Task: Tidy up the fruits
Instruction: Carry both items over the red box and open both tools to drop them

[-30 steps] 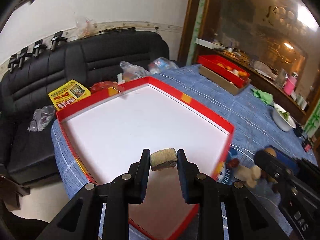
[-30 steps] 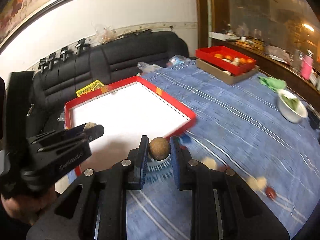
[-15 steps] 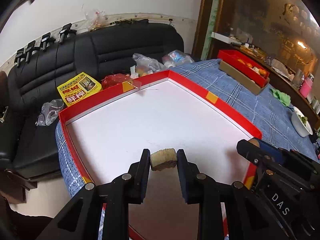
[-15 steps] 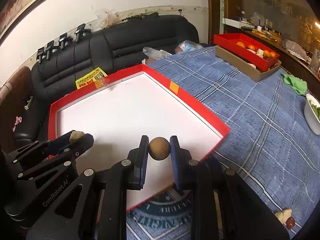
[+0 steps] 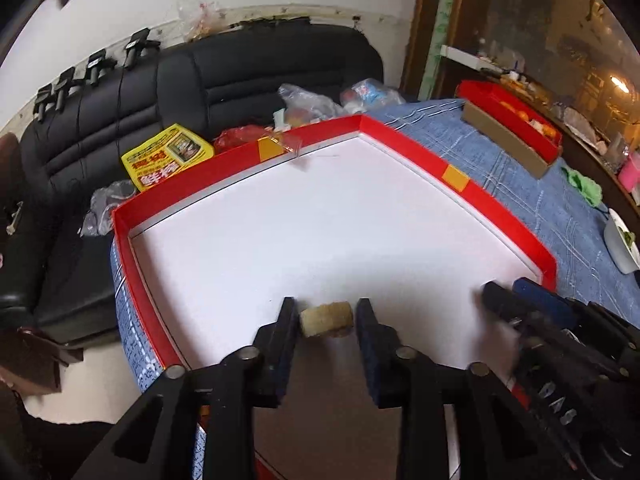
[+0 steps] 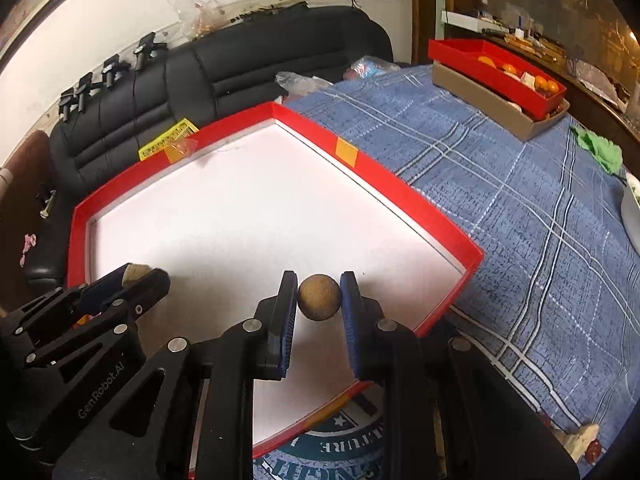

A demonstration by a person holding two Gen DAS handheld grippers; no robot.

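Note:
A large red-walled tray with a white floor [image 5: 496,208] [image 6: 404,184] lies on the blue checked tablecloth. My left gripper [image 5: 326,316] is shut on a pale beige ribbed fruit chunk [image 5: 326,316] and holds it over the tray's near part. My right gripper [image 6: 319,298] is shut on a round brown fruit [image 6: 319,298] over the tray's near right part. The left gripper also shows in the right wrist view [image 6: 138,274]; the right gripper shows blurred in the left wrist view [image 5: 508,292].
A red box of oranges on a brown box [image 6: 500,76] stands at the table's far right. A white bowl [image 5: 622,246] and a green cloth [image 6: 600,148] lie at right. Loose fruits [image 6: 584,438] lie near right. A black sofa with bags [image 5: 168,156] stands behind.
Both grippers moved forward and left over the tray with their fruits. The right gripper came from above the tablecloth to inside the tray's near right corner.

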